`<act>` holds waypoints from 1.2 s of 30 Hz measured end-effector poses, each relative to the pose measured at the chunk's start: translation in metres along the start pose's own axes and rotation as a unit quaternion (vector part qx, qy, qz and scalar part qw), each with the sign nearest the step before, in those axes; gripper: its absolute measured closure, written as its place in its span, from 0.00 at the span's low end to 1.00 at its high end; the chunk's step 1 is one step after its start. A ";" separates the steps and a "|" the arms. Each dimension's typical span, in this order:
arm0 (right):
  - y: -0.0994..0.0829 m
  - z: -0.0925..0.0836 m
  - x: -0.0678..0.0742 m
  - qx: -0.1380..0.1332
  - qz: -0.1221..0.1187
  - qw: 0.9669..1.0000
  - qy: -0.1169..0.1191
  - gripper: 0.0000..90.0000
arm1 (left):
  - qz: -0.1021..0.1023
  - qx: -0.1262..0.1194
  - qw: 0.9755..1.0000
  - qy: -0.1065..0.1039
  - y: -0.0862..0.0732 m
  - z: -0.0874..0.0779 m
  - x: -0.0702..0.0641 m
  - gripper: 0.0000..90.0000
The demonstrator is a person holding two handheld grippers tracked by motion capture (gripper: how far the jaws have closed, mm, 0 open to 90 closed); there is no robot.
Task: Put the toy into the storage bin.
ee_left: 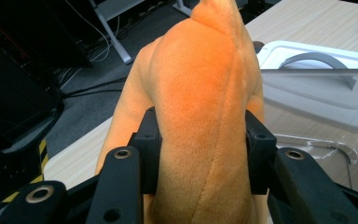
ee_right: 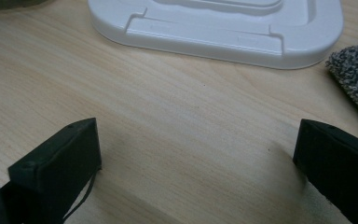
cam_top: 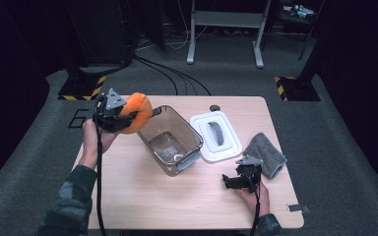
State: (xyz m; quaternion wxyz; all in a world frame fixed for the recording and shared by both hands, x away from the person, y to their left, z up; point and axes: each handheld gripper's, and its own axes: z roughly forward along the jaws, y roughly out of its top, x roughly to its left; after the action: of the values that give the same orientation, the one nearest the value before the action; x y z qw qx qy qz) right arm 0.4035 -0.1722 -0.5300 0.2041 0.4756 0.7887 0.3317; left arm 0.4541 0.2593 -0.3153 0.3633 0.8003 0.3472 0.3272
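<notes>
Your left gripper (cam_top: 128, 117) clenches the orange plush (cam_top: 137, 112) just left of the bin (cam_top: 171, 140); next, lower it inside. Your right gripper (cam_top: 236, 181) rests released.

Clear bin (cam_top: 170, 140) mid-counter, open top, nothing over it. White lid (cam_top: 215, 136) just right of it, grey cloth (cam_top: 266, 153) beyond. Front and left counter (cam_top: 142, 201) strips free for passes.

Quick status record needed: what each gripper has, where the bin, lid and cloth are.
left gripper: shut on orange plush toy, raised beside the bin's left end
right gripper: open, nothing between jaws, low over wooden table
clear plastic bin: open, mid-table
white lid with grey handle: flat, right of bin
grey cloth: right of lid
</notes>
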 end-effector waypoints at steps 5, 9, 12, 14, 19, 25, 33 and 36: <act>0.000 0.000 0.000 0.001 0.003 1.000 0.000 0.00 | 0.004 -0.001 1.000 -0.004 0.006 0.005 -0.003 0.66; 0.000 0.000 0.000 0.000 -0.003 1.000 0.000 0.00 | 0.005 -0.004 1.000 -0.006 0.011 0.009 -0.005 0.66; 0.000 0.000 0.000 0.001 -0.003 1.000 0.000 0.00 | 0.007 -0.003 1.000 -0.008 0.014 0.012 -0.006 0.66; 0.000 0.000 0.000 0.001 -0.003 1.000 0.000 0.00 | 0.005 -0.004 1.000 -0.011 0.016 0.014 -0.008 0.66; 0.000 0.000 0.000 0.001 -0.003 1.000 0.000 0.00 | 0.000 -0.008 1.000 -0.017 0.020 0.022 -0.011 0.65; 0.000 0.000 0.000 0.001 -0.002 1.000 0.000 0.00 | -0.007 -0.005 1.000 -0.024 0.022 0.030 -0.013 0.65; 0.000 0.000 0.000 0.001 -0.003 1.000 0.000 0.00 | -0.001 0.010 0.999 -0.032 0.023 0.044 -0.018 0.65; 0.000 0.000 0.000 0.001 -0.003 1.000 0.000 0.00 | -0.005 0.017 0.999 -0.040 0.023 0.050 -0.022 0.65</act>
State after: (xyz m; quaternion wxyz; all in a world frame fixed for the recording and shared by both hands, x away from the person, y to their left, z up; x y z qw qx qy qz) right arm 0.4034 -0.1726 -0.5299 0.2048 0.4738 0.7901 0.3306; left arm 0.4879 0.2133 -0.3285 0.3653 0.8171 0.3414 0.2871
